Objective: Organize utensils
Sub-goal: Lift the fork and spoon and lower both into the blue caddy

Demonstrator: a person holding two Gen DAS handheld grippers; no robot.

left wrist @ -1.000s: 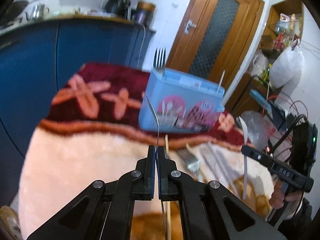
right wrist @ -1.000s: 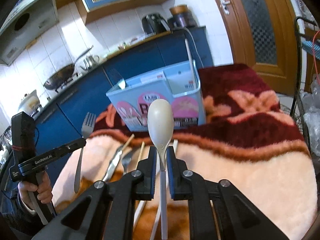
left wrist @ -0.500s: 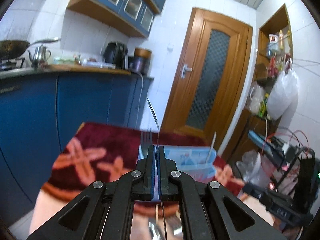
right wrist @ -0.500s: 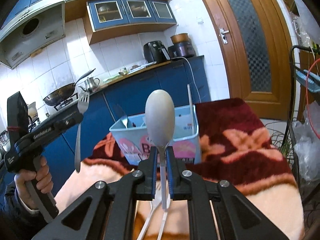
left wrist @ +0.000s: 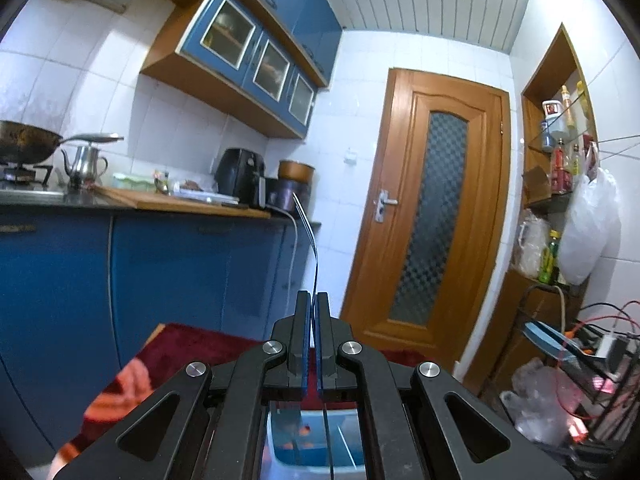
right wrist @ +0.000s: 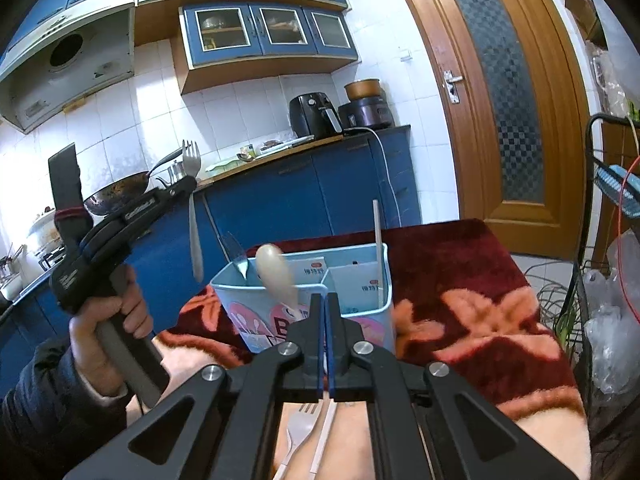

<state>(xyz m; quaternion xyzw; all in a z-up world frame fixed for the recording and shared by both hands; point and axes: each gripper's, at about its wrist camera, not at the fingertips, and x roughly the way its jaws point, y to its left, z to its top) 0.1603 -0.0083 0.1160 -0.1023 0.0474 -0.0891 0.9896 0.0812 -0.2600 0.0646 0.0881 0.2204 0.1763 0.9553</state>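
My left gripper [left wrist: 313,300] is shut on a metal fork [left wrist: 309,236], seen edge-on, held upright above the light blue utensil box [left wrist: 316,444]. In the right wrist view the left gripper [right wrist: 182,190] holds that fork [right wrist: 193,216] to the left of the box [right wrist: 304,312]. My right gripper [right wrist: 325,300] is shut on a white plastic spoon [right wrist: 276,276], bowl tilted up-left in front of the box. The box holds a metal fork [right wrist: 236,254] in its left compartment and a white stick [right wrist: 377,248] in its right.
The box stands on a red and peach plush cloth [right wrist: 472,320]. A white plastic fork [right wrist: 298,436] and a white handle [right wrist: 322,436] lie on the cloth below my right gripper. Blue cabinets [left wrist: 160,280] stand behind, a wooden door [left wrist: 432,216] and a cluttered rack [right wrist: 608,280] to the right.
My left gripper has risen and tilted up with the fork, now above the box. My right gripper moved toward the box and the spoon tilted to the left.
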